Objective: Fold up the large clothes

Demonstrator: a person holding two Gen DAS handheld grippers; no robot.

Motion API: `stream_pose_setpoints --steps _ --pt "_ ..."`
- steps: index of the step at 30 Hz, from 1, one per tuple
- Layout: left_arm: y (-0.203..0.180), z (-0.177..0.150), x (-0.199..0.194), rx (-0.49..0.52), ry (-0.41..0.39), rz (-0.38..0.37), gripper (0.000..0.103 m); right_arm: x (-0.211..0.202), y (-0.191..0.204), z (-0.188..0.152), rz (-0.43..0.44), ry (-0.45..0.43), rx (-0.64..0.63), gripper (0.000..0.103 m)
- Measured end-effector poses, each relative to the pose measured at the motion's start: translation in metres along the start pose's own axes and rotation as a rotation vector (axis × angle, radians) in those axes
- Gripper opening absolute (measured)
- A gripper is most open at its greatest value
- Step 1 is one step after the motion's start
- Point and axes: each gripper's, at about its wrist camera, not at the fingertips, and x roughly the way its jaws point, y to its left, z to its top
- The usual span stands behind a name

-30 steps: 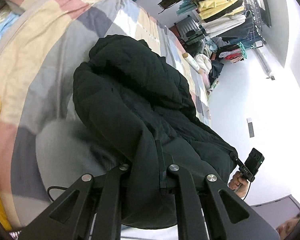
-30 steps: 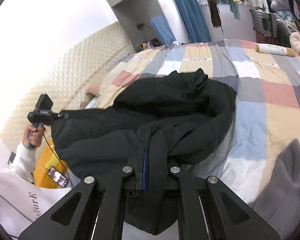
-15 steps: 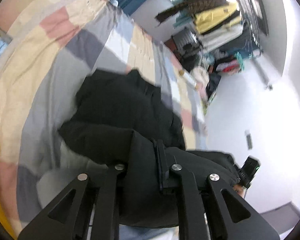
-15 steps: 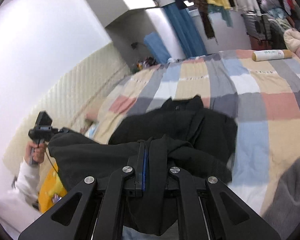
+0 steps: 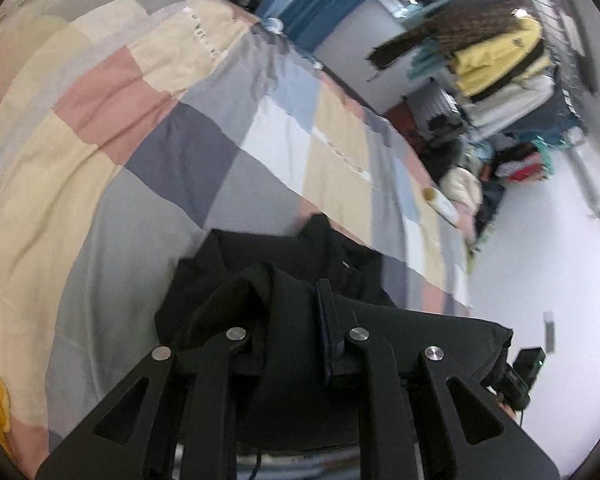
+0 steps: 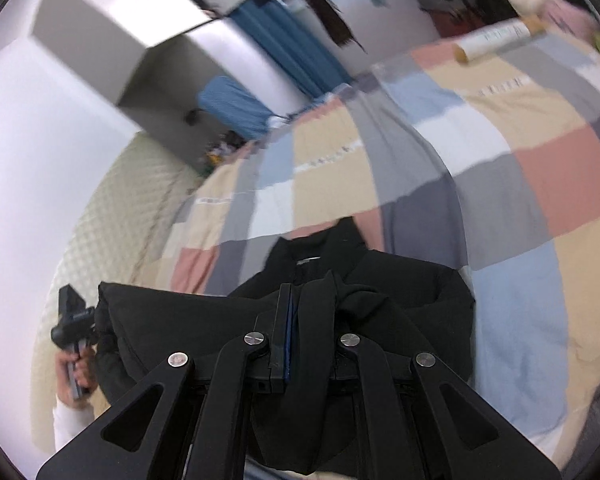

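Mostly I see black cloth: the black coat (image 5: 300, 320) bulges up over the front of my left gripper (image 5: 296, 308), so one finger (image 5: 326, 320) shows only as a dark bar with a blue edge and the other is buried in the folds. My left gripper is clamped on a fold of the coat. In the right wrist view it is much the same: my right gripper (image 6: 304, 312) is pinched shut on another fold of the coat, one finger (image 6: 282, 328) visible, its partner covered by fabric. The coat is held up between my two grippers, its near part lifted off the bed (image 5: 140, 160), while its collar end lies on the checked quilt beyond. How the lower hem hangs I cannot tell; it drops out of frame under the gripper arms.

Both views are smeared by motion, so the coat's seams and the label at the collar are hard to read. Far across the bed lies a paper roll (image 6: 496, 40) near the bed's edge. Beyond it a rack of hanging clothes (image 5: 496, 60) is crowded and blurred, beside a blue curtain (image 5: 320, 0). My left hand (image 6: 76, 368), in a white sleeve, is half hidden behind the coat's edge. A quilted headboard (image 6: 120, 220) stands behind it.
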Motion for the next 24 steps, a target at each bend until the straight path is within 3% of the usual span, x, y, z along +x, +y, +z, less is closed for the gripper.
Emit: stream_pose_setpoints --steps 5,10,14,17,18,22,24 --pt "0.01 0.016 0.055 -0.003 0.013 0.058 0.021 0.055 -0.037 0.015 -0.056 0.06 0.07 0.005" --pt "0.02 0.021 0.091 -0.025 0.048 0.08 0.021 0.096 -0.071 0.016 -0.048 0.12 0.146 0.005" --pt "0.03 0.021 0.095 -0.08 0.094 0.037 0.023 0.102 -0.083 0.013 0.014 0.144 0.198 0.012" --pt "0.036 0.018 0.084 -0.134 0.13 -0.01 0.03 0.092 -0.082 0.013 0.064 0.162 0.181 0.017" --pt "0.038 0.017 0.08 -0.15 0.139 -0.028 0.037 0.089 -0.081 0.012 0.078 0.17 0.181 0.019" --pt "0.035 0.007 0.045 -0.159 0.13 -0.099 0.079 0.065 -0.071 0.007 0.113 0.173 0.166 0.03" --pt "0.029 0.0 0.026 -0.133 0.109 -0.104 0.08 0.051 -0.06 0.004 0.113 0.167 0.135 0.044"
